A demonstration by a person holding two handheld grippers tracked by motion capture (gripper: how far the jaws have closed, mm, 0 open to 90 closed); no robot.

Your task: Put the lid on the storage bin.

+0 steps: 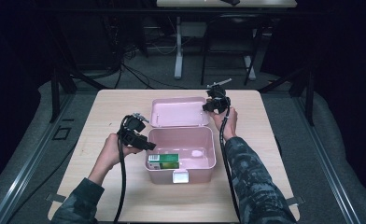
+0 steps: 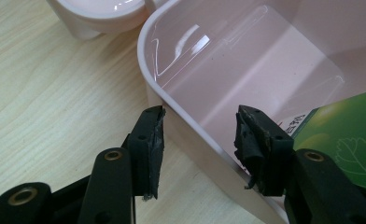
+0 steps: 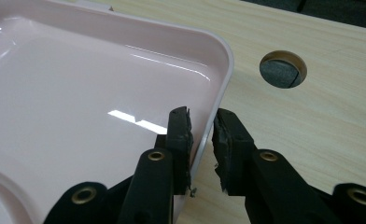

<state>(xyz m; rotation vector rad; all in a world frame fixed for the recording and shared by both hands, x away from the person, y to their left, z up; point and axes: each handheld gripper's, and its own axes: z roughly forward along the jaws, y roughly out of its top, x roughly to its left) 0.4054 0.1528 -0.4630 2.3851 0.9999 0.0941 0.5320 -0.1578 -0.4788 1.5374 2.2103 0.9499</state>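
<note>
An open pink box (image 1: 212, 151) stands mid-table, its lid (image 1: 179, 112) folded back flat behind it. A green carton (image 1: 164, 161) lies inside at the front left corner. My left gripper (image 1: 148, 145) straddles the box's left wall (image 2: 190, 140), one jaw outside and one inside, and the pads pinch the wall at a slant; the carton (image 2: 344, 135) lies just beyond the inner jaw. My right gripper (image 1: 208, 106) is at the lid's right edge, and in the right gripper view it (image 3: 202, 116) is closed on the lid's thin rim (image 3: 218, 60).
The box has a white latch (image 1: 180, 176) on its front wall. A round cable hole (image 3: 283, 69) is cut into the wooden table (image 1: 120, 107) right of the lid. Bare wood lies to the left, to the right and in front of the box. Dark floor and table legs lie beyond.
</note>
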